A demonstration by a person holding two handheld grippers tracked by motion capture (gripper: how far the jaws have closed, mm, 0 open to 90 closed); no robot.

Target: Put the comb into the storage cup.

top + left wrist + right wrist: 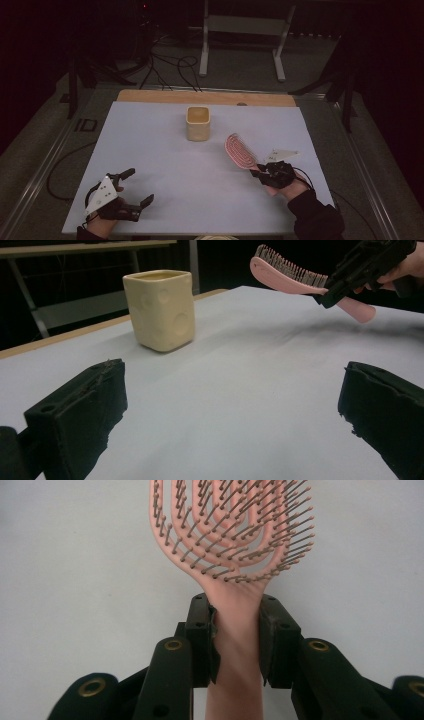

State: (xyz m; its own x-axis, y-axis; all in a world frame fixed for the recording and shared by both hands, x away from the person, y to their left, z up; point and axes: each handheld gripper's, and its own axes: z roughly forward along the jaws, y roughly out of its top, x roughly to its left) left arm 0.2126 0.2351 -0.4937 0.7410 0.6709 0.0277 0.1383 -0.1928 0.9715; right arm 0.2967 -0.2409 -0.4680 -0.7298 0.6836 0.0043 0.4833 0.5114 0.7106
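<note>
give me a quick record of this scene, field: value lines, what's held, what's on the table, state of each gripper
held thing: pink hairbrush, clamped at its handle, bristles up, lifted off the table
right gripper: shut on the hairbrush handle
left gripper: open, nothing between the jaws, low over the near left of the table
cup: cream, square, upright, open top, standing alone toward the far middle
table: covered by a pale sheet, wooden edge at the far side
brush versus cup: apart, brush to the cup's right

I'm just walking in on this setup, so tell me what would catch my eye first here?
First the pink hairbrush, held off the table with its bristles up, its handle clamped in the right gripper at the table's right. Next the cream-yellow cup, upright near the far middle of the pale sheet. The left gripper rests open at the near left.
</note>
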